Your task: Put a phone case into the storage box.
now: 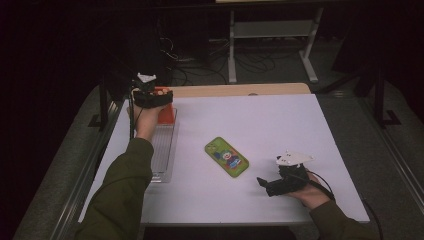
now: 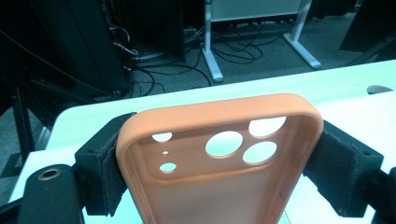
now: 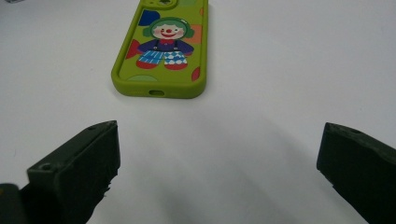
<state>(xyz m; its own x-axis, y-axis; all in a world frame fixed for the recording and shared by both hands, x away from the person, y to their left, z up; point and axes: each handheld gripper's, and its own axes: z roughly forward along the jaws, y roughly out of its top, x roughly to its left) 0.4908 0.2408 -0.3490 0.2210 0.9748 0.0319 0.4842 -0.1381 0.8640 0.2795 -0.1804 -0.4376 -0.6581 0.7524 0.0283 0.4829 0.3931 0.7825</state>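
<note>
We judge the work to be at its midpoint: the left tongs [image 1: 153, 97] have the orange phone case [image 2: 219, 158] firmly pinched by its two long edges, the pads [image 2: 103, 172] pressed against both sides, and we hold it above the far end of a clear ribbed tray [image 1: 164, 150] that lies on the counter [image 1: 280, 125] directly beneath those tongs. Setting the case down remains to be done; whether its lower end already touches the tray we cannot tell, since the hand and the tongs cover that spot in the high view. The right tongs [image 1: 270, 186] sit low near the counter, jaws spread wide and holding nothing, with the green phone case [image 3: 161, 51] lying flat just ahead of their open jaws and apart from them; picking it up is, in our estimate, the step that follows. The orange case is a soft-looking matte shell with rounded corners, its hollow inner face turned toward the left tongs' camera, and a raised block with three large round lens openings and three smaller holes. The green case shows a printed clown figure and coloured patches, with a slot in the short edge nearest the right tongs.
</note>
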